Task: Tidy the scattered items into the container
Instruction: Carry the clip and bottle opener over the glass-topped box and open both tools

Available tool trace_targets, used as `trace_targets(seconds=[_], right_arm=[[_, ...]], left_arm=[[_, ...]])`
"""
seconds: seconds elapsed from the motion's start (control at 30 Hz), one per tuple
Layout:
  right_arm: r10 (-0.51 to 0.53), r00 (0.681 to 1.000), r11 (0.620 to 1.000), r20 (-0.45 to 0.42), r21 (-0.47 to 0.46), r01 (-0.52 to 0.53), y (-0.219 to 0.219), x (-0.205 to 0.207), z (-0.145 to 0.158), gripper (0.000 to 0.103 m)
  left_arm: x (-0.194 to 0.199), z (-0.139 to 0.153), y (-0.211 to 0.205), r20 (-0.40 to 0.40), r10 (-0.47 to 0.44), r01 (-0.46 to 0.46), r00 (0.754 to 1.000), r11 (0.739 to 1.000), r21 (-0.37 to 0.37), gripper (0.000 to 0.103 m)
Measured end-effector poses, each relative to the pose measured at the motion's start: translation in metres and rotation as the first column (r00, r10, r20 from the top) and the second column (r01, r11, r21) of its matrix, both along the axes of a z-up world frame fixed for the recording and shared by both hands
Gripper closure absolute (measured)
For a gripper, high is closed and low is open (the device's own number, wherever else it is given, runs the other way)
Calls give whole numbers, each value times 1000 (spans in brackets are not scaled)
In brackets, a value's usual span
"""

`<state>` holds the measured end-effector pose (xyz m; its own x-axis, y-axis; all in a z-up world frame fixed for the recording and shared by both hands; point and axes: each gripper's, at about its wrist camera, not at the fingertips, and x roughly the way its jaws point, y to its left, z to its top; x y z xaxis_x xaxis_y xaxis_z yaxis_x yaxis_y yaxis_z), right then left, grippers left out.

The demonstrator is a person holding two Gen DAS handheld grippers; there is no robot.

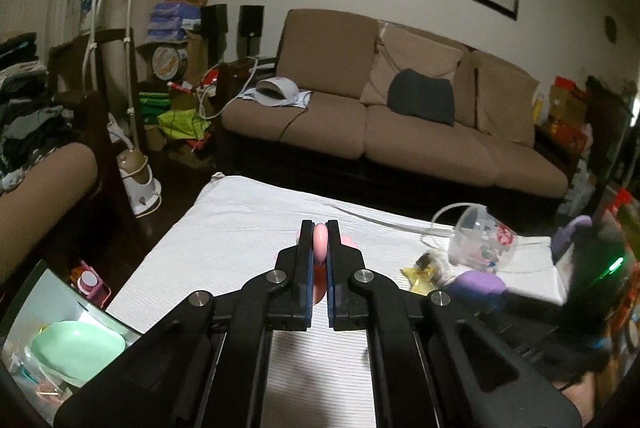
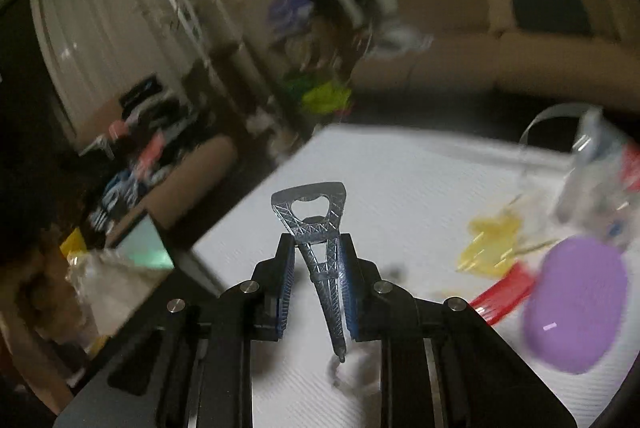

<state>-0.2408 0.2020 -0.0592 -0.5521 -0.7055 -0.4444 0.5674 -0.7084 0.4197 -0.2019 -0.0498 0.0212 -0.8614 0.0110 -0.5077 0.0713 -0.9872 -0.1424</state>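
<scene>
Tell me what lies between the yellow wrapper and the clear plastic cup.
Bare white cloth in the right wrist view separates the yellow wrapper from the clear plastic cup.

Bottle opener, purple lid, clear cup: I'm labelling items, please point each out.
Bottle opener [image 2: 316, 228], right wrist view, on its truss body.
Purple lid [image 2: 576, 304], right wrist view, on its top face.
Clear cup [image 1: 480, 240], left wrist view, on its side wall.

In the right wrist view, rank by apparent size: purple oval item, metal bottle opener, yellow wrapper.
1. purple oval item, largest, though it sits near the lens.
2. metal bottle opener, held in the right gripper.
3. yellow wrapper, smallest; blurred.
</scene>
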Motion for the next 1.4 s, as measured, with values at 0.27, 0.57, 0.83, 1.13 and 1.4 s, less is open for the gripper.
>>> trace_targets(seconds=[0.27, 0.57, 0.83, 1.13, 1.4], right_arm=[[-117, 979, 988, -169, 76, 131, 5, 64, 65, 82], [-243, 947, 941, -212, 186, 283, -3, 87, 76, 82], [-284, 947, 906, -152, 281, 317, 27, 149, 126, 82], [-206, 966, 936, -160, 255, 242, -4, 222, 180, 82], [-77, 967, 877, -241, 444, 181, -38, 261, 198, 82]], left_arm=[[9, 11, 14, 13, 63, -61, 998, 993, -101, 99], [16, 20, 25, 3, 72, -71, 997, 986, -150, 99], [75, 51, 67, 92, -17, 29, 996, 991, -129, 99], [178, 126, 27, 53, 8, 2, 999, 982, -187, 99], [241, 124, -60, 41, 205, -195, 978, 965, -175, 99]])
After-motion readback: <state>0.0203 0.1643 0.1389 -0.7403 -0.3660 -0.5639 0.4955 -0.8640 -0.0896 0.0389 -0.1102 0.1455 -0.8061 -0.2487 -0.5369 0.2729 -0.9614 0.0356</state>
